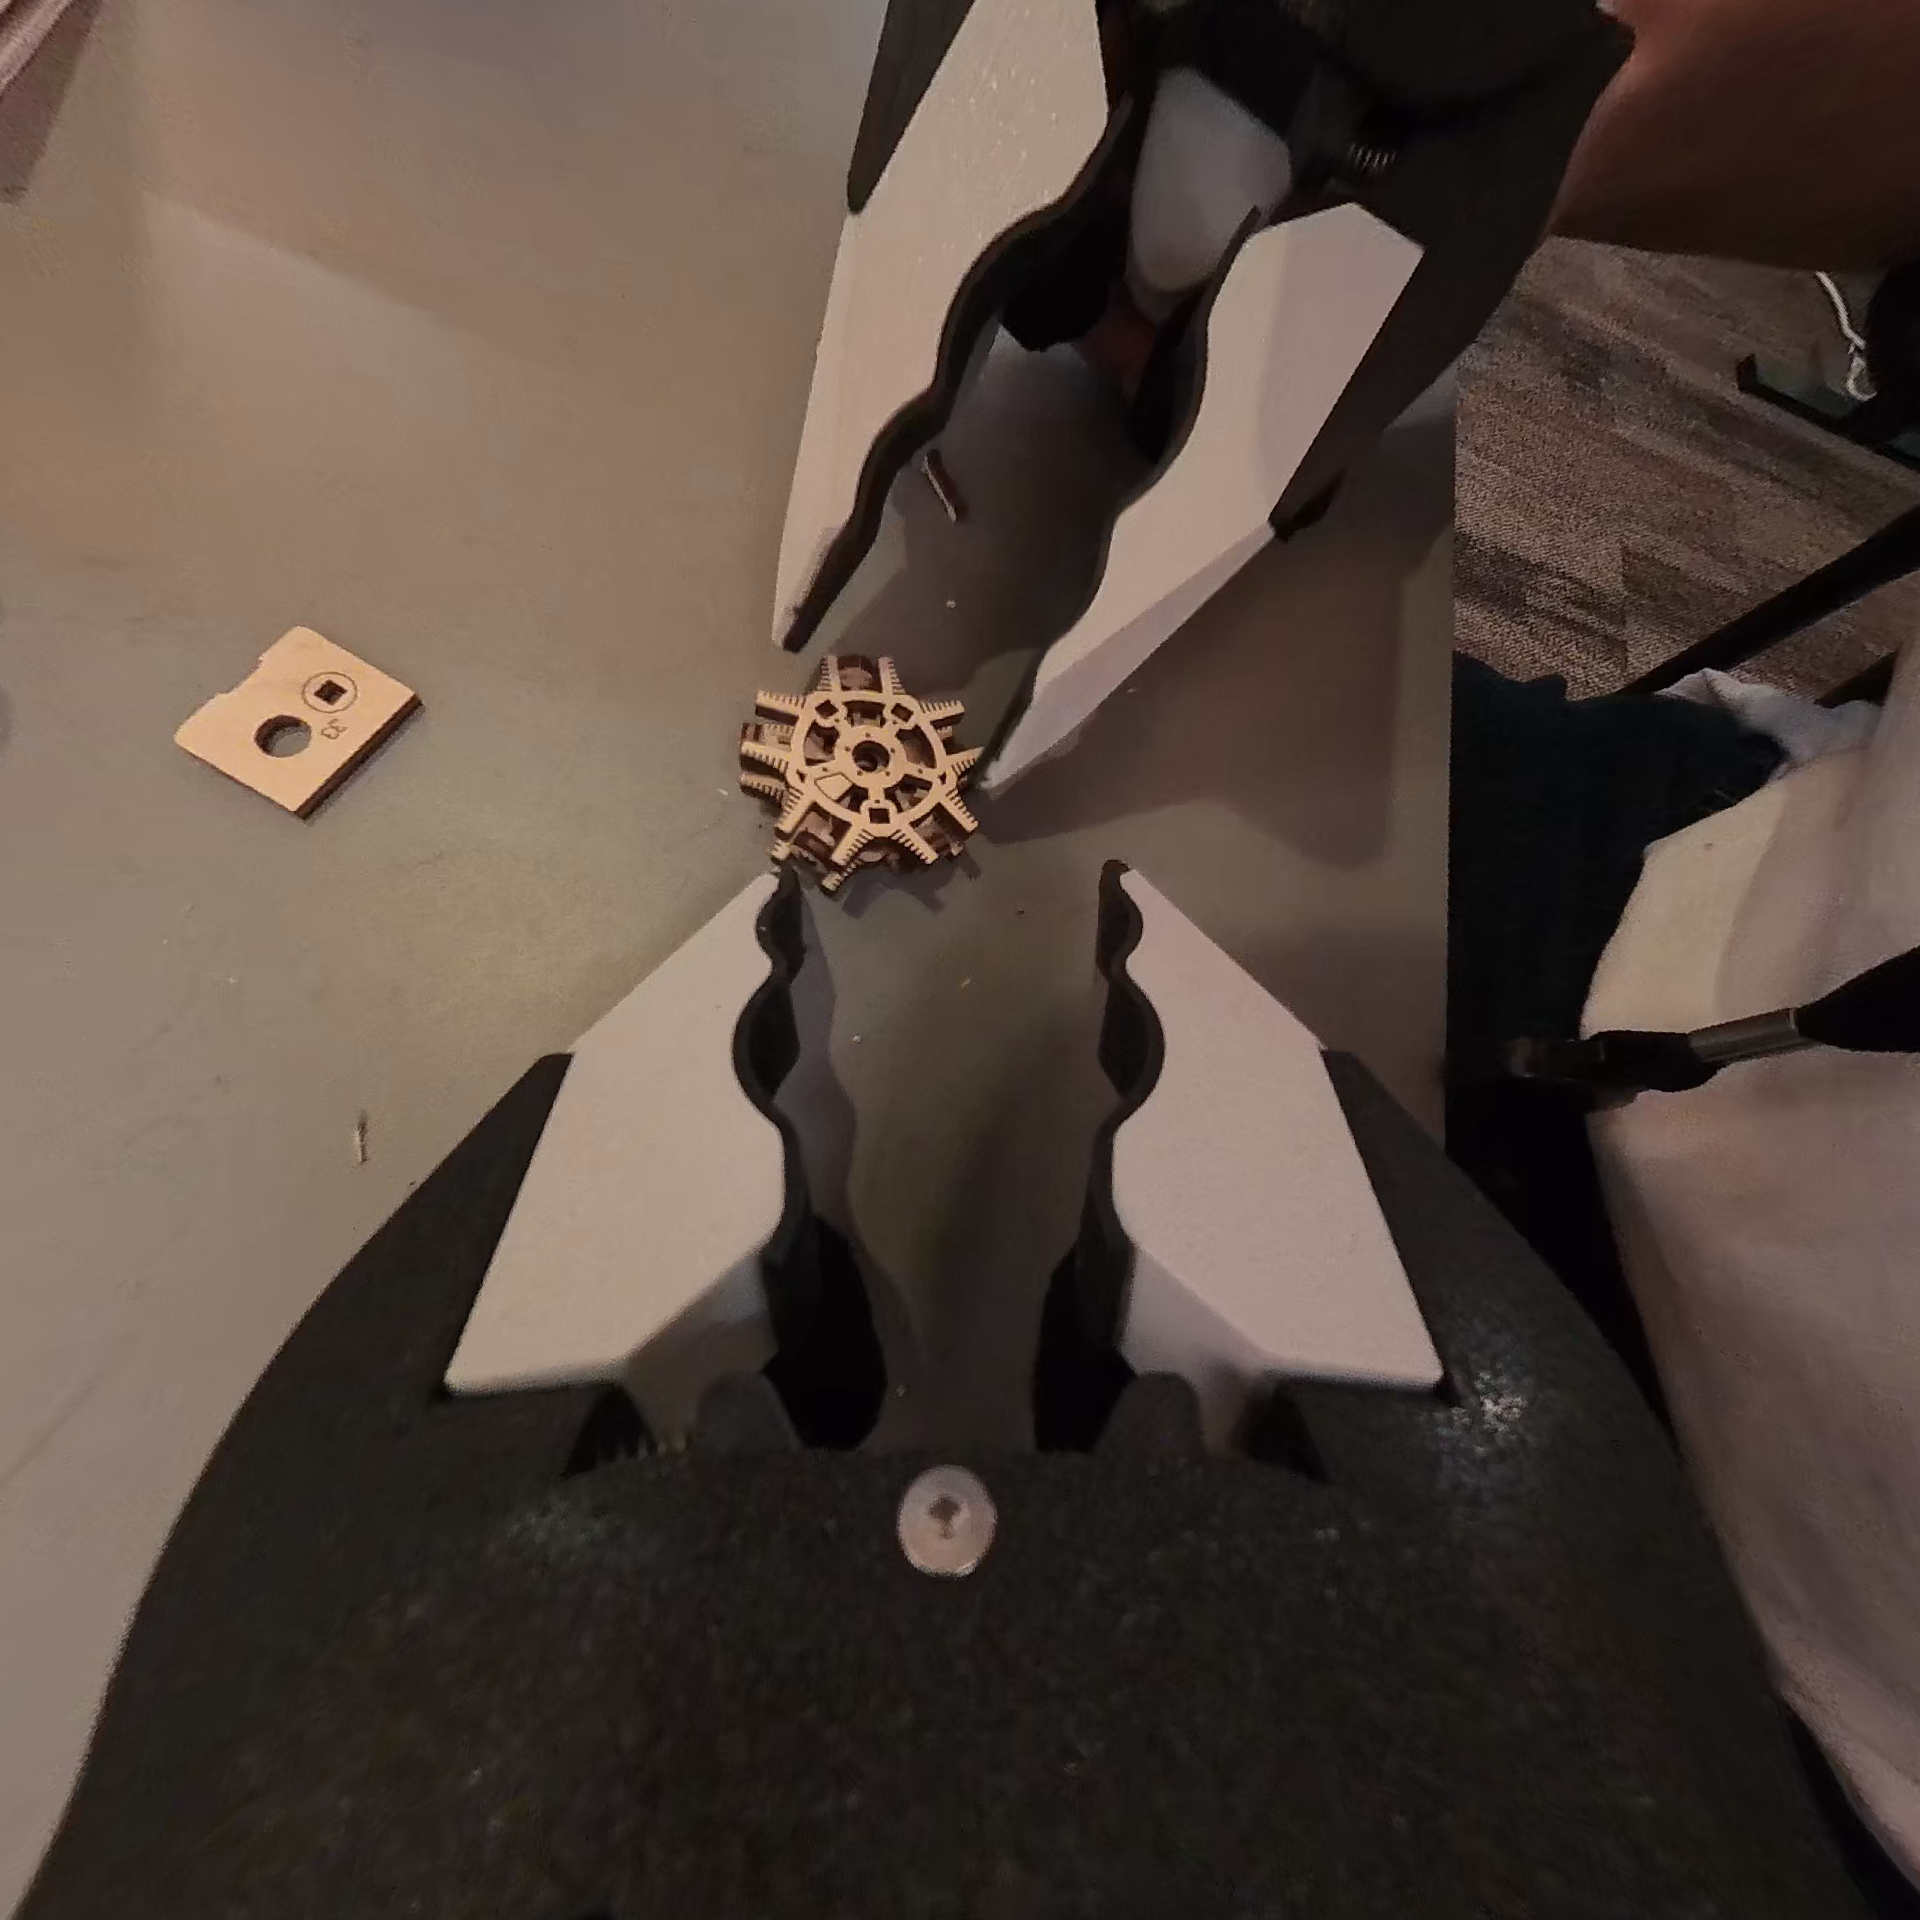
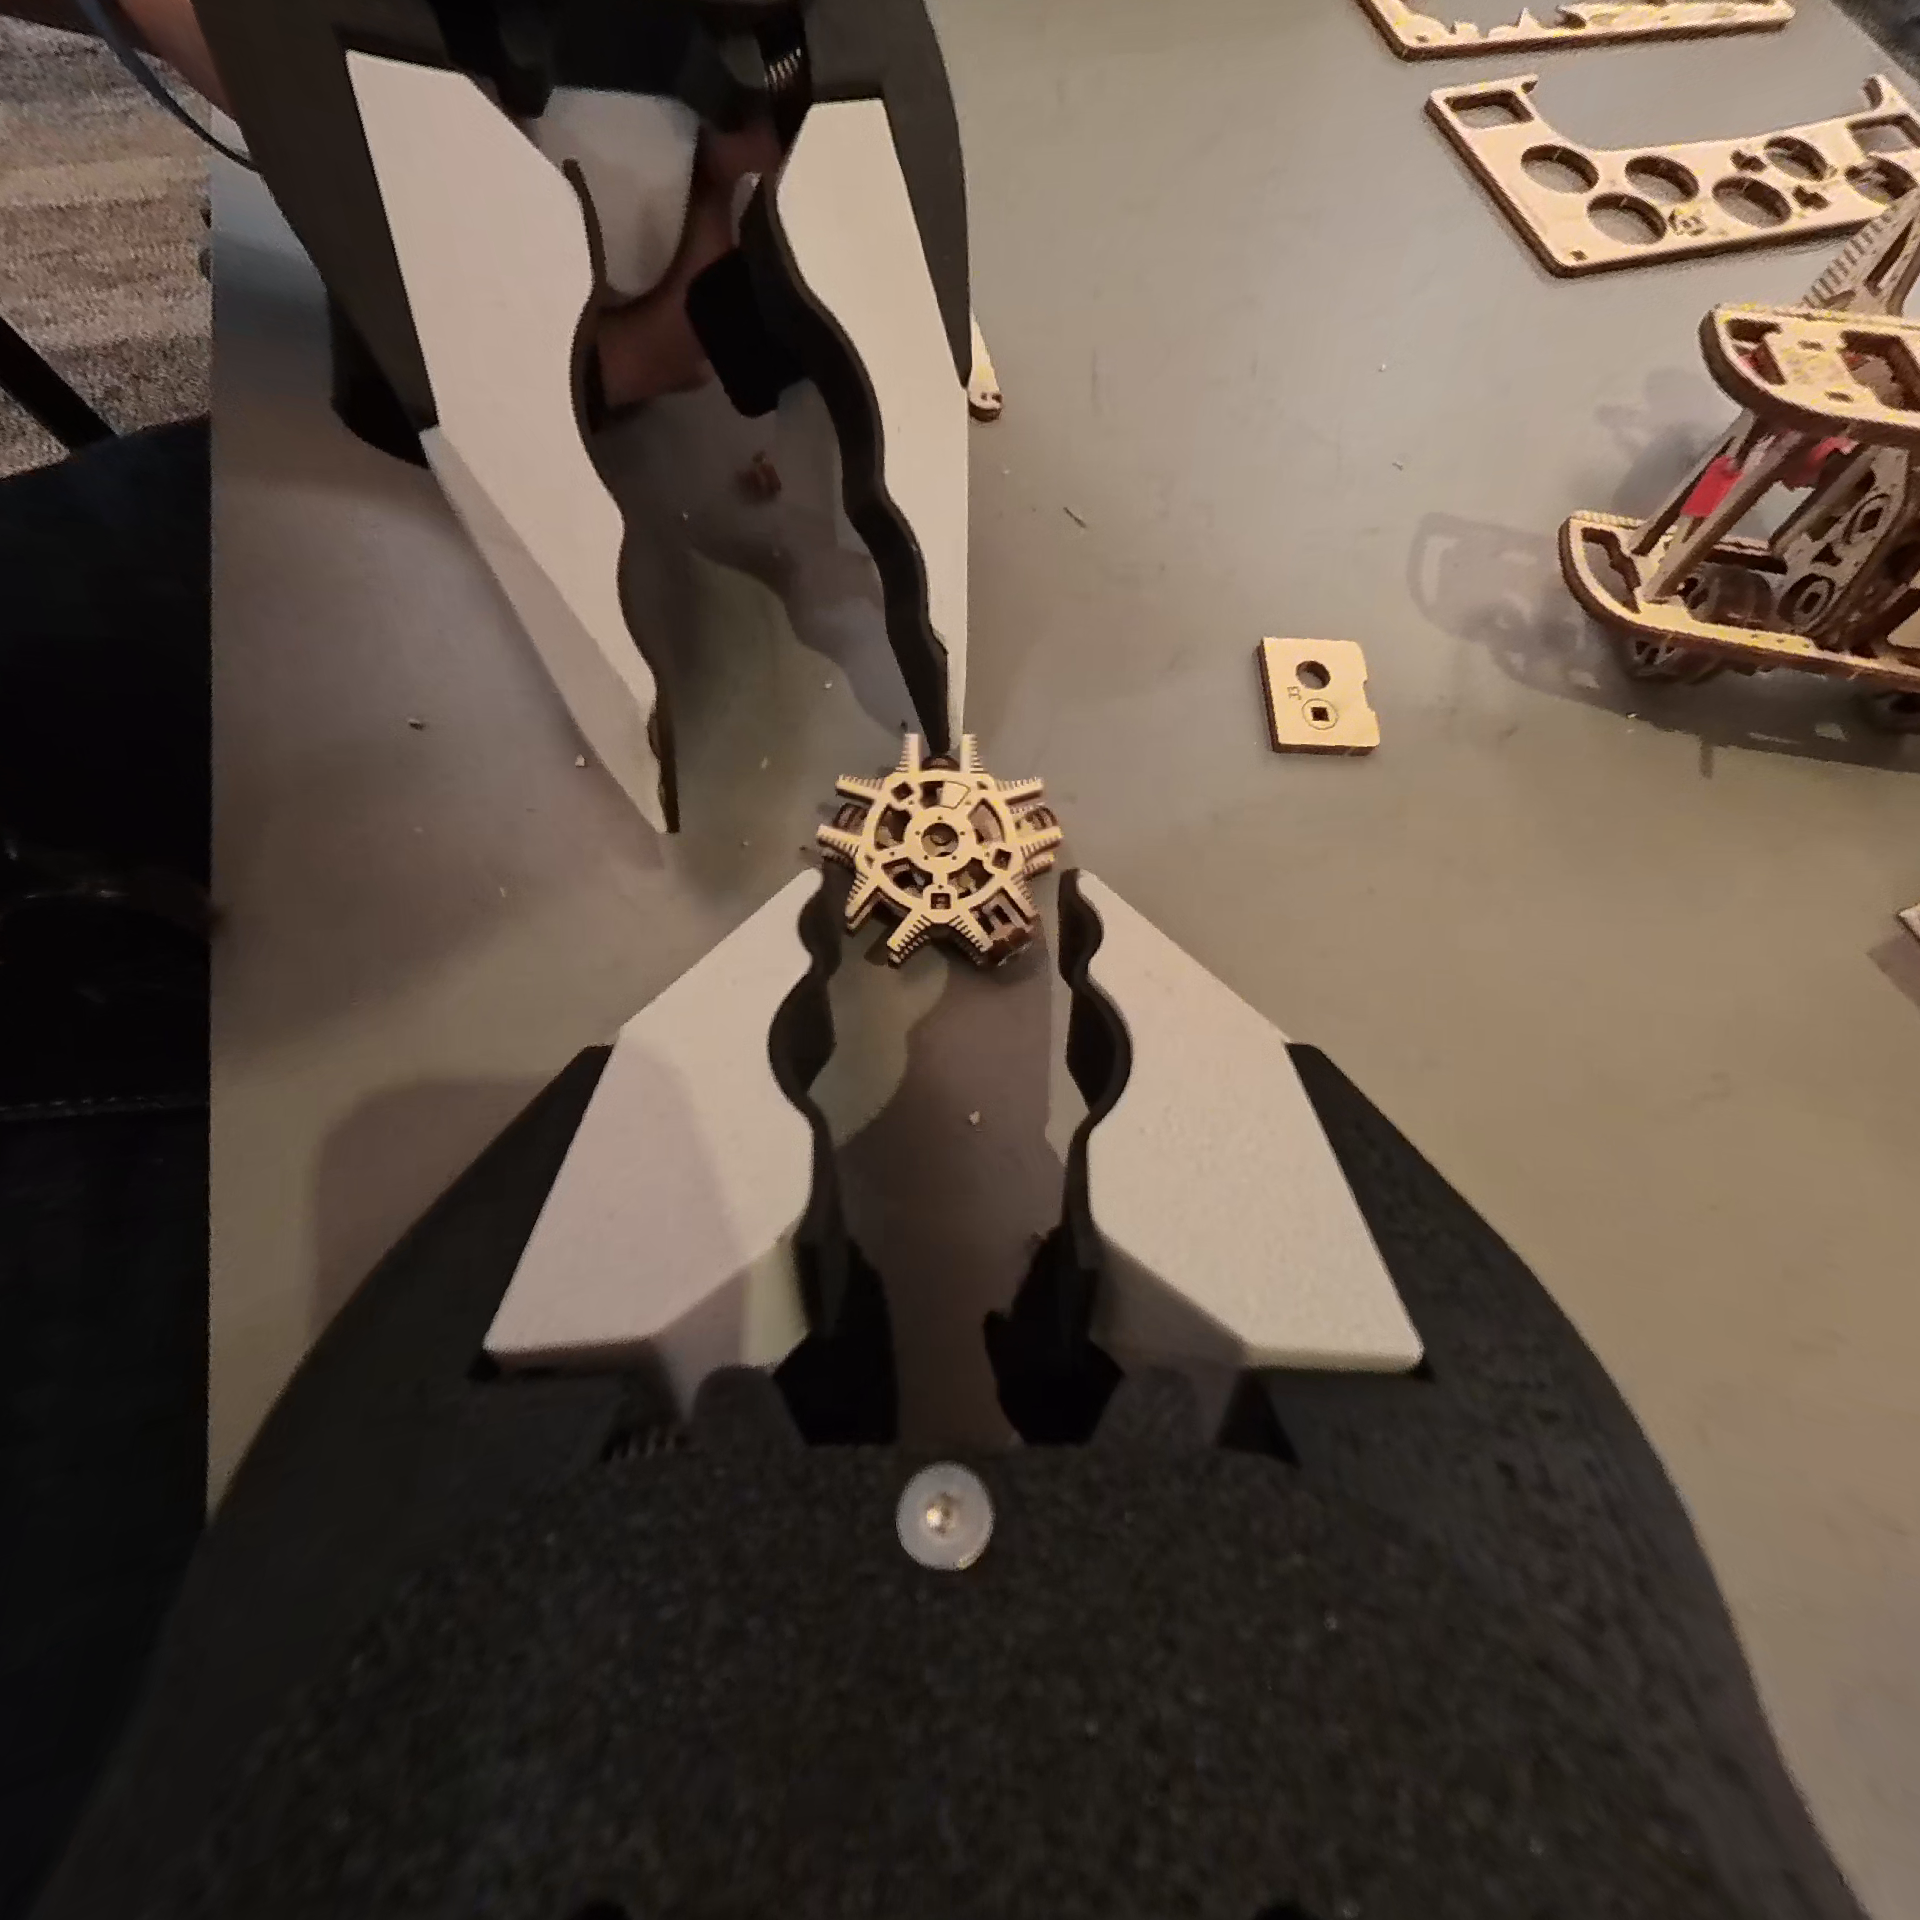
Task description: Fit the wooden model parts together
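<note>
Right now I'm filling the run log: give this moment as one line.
left gripper: open | right gripper: open | star-shaped wooden gear: on table, between both, ungripped | square plate: apart

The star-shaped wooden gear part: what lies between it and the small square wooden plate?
Only bare grey table lies between the star-shaped gear part and the small square plate; nothing else sits there. The right wrist view shows this stretch, and the left wrist view agrees.

My left hand-held gripper (image 1: 951,883) and right hand-held gripper (image 2: 940,883) face each other, both spread wide, boxing in the star-shaped wooden hub (image 1: 860,771). Table (image 1: 312,416) beside it lies free up to the square plate (image 1: 298,719); the wooden model (image 2: 1766,499) stands well apart.
</note>
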A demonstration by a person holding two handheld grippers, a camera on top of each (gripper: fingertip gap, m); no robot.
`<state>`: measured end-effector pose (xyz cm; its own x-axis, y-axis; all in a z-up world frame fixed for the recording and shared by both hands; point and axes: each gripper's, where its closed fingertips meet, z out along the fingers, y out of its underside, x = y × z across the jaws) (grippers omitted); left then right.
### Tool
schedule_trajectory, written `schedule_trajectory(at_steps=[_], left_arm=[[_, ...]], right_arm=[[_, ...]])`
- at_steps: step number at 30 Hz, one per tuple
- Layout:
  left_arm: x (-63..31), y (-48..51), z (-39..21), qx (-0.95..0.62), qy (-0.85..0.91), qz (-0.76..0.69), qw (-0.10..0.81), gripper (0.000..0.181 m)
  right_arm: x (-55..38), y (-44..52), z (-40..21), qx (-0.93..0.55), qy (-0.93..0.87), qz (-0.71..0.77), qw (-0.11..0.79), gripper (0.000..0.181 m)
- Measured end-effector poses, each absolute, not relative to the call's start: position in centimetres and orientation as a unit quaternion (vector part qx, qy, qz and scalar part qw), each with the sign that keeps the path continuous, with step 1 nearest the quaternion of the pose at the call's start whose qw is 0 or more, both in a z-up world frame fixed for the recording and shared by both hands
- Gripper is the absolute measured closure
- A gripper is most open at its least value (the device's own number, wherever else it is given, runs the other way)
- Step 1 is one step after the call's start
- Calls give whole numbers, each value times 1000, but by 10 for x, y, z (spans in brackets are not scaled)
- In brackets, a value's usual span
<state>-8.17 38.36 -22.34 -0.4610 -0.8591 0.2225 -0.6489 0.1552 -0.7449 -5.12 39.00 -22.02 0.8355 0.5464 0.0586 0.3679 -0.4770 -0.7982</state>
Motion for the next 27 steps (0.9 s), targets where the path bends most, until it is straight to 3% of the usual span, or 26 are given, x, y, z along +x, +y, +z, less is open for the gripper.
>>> schedule_trajectory(at_steps=[10,15,19,24,27], left_arm=[[-78,396,-223,-496,759,-391,158,120],[-67,388,-225,-471,775,-387,170,112],[-59,384,-227,-471,776,-373,192,110],[-60,383,-219,-464,768,-391,205,114],[-58,378,-210,-463,762,-408,198,125]], right_arm=[[-29,375,-215,-868,-244,79,426,141],[9,355,-214,-890,-137,92,425,141],[23,342,-218,-910,-21,1,415,148],[21,335,-217,-894,2,-68,443,157],[18,337,-210,-886,-91,-58,451,165]])
